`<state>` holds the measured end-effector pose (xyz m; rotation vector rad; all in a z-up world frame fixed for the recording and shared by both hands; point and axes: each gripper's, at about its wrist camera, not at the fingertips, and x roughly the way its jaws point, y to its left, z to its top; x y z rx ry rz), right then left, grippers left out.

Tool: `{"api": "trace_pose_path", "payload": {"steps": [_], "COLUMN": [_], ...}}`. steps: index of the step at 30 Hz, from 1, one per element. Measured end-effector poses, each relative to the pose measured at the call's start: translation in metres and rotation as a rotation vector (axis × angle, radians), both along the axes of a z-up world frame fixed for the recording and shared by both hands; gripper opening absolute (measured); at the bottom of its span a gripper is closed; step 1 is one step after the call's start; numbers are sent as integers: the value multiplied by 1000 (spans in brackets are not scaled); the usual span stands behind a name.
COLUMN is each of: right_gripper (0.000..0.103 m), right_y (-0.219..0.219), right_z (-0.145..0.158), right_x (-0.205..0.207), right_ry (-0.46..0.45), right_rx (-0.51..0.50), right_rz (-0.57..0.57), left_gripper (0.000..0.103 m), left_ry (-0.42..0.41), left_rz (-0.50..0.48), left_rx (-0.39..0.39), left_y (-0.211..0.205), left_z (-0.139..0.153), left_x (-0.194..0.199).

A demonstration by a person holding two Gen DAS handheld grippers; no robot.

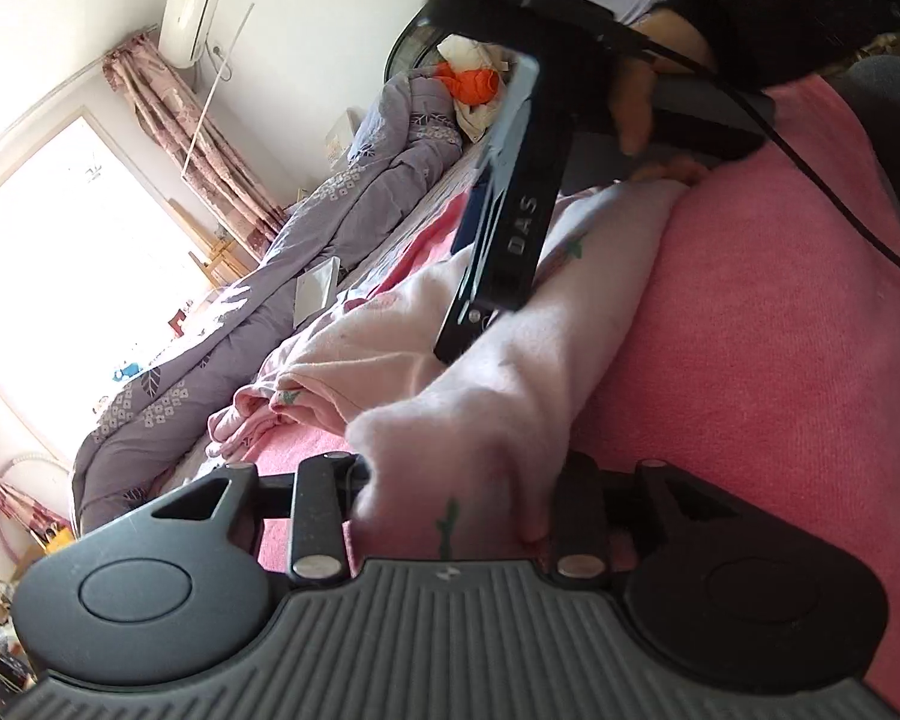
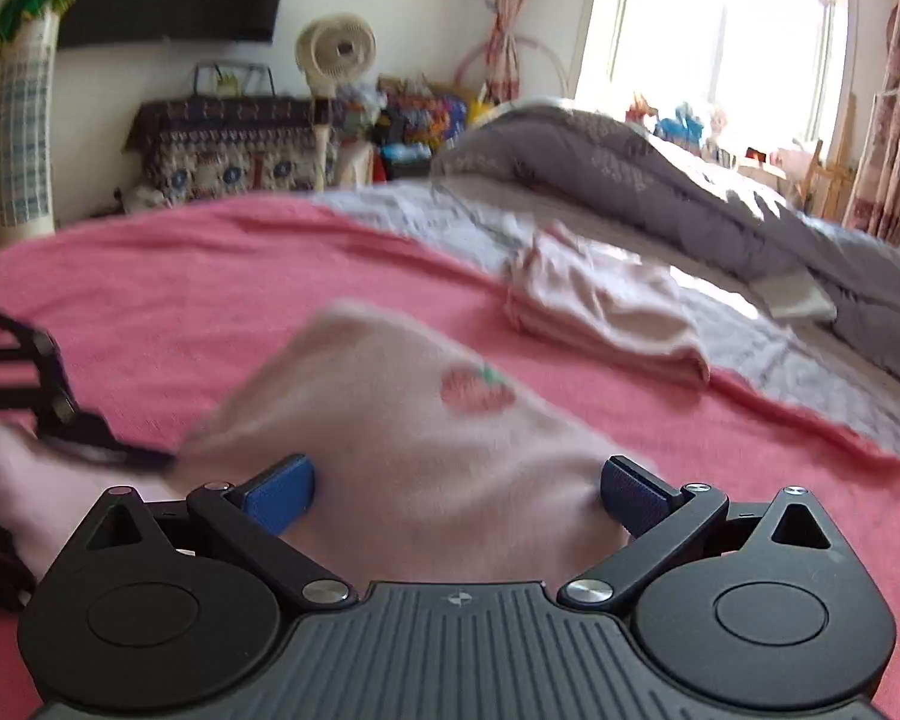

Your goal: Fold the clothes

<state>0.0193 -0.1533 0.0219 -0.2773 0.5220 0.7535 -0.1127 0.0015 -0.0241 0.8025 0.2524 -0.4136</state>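
Gripping pink garment [image 1: 450,450] | left gripper [image 1: 456,516] fingers clamped | right gripper [image 2: 457,495] fingers spread wide, empty

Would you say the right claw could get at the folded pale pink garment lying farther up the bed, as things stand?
Probably yes. The right claw is open over the pale pink strawberry-print garment, and only bare pink blanket lies between it and the folded pale pink garment.

A pink blanket [image 2: 210,276] is spread over the bed. A grey-lilac quilt [image 1: 354,198] is heaped along the window side, and an orange item [image 1: 471,83] lies at its far end. An air conditioner [image 1: 191,5] is mounted beside patterned curtains [image 1: 174,120]. A fan [image 2: 335,51] stands against the wall, near a patterned cloth-covered cabinet [image 2: 234,144].
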Motion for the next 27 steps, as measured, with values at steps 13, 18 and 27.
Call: {"api": "trace_pose_path", "payload": {"steps": [13,18,27], "right_gripper": [103,103,103], "right_y": [-124,-125,-100], "right_z": [3,0,6], "right_x": [-11,-34,-119], "right_ry": [106,-23,-289], "right_rx": [103,-71,-76], "right_rz": [-183,-232,-9], "left_gripper": [60,62,99], "left_ry": [-38,0,15], "left_rz": [95,218,416], "left_rx": [9,-26,-141], "left_y": [-2,1,44], "left_z": [7,15,37], "left_x": [-8,-22,-50]}}
